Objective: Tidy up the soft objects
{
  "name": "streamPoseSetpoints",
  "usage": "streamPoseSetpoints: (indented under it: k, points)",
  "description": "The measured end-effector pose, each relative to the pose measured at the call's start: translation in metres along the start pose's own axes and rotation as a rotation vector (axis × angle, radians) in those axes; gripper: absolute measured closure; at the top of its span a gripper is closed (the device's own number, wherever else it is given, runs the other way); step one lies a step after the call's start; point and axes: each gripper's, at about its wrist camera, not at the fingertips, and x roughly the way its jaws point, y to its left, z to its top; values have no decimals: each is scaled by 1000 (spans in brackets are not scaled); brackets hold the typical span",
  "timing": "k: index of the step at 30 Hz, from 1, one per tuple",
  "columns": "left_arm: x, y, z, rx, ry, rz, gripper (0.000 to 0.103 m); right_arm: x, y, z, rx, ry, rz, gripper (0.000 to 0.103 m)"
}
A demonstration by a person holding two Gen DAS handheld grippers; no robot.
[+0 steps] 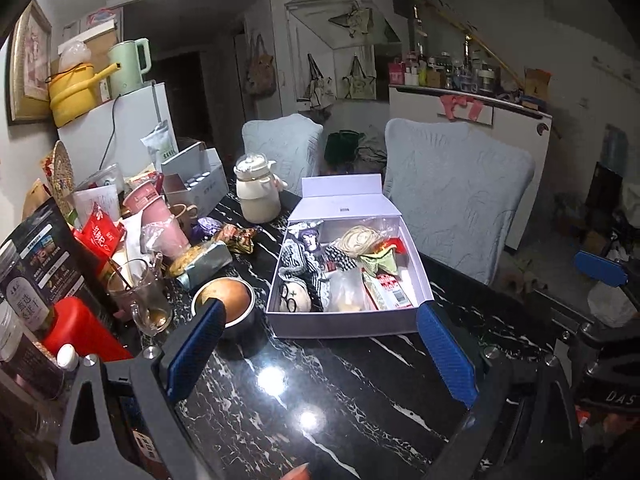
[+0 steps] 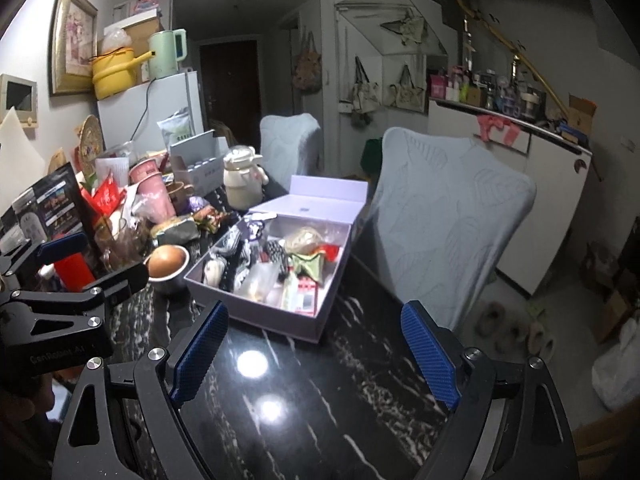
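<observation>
**Both tools wide open above the table, box of soft things ahead**

The left tool (image 1: 320, 354) has its blue pads spread wide with nothing between them. The right tool (image 2: 316, 356) is likewise spread wide and empty. Both hang over the black marble table (image 1: 320, 400). One open white box (image 1: 348, 324) rests on the table just beyond them, lid up, holding soft toys and packets, among them a pale round plush (image 1: 295, 295). Left of the box stands one metal bowl (image 1: 236, 316) and one cream teapot (image 1: 258, 190). Two covered chairs (image 1: 456, 200) stand behind the table.
</observation>
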Motion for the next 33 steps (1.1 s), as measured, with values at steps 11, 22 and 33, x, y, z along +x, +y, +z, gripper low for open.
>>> streamPoseSetpoints:
  k: [11,22,33]
  points:
    - [0,0,0,-5,7,-25,5,-1,-1,-6,21,10,-21,14]
    - [5,-3,-2,4,33,-37,5,-1,-4,-6,30,12,-37,14]
    - [8,-3,-3,8,50,-37,5,1,-6,-8,28,17,-37,14]
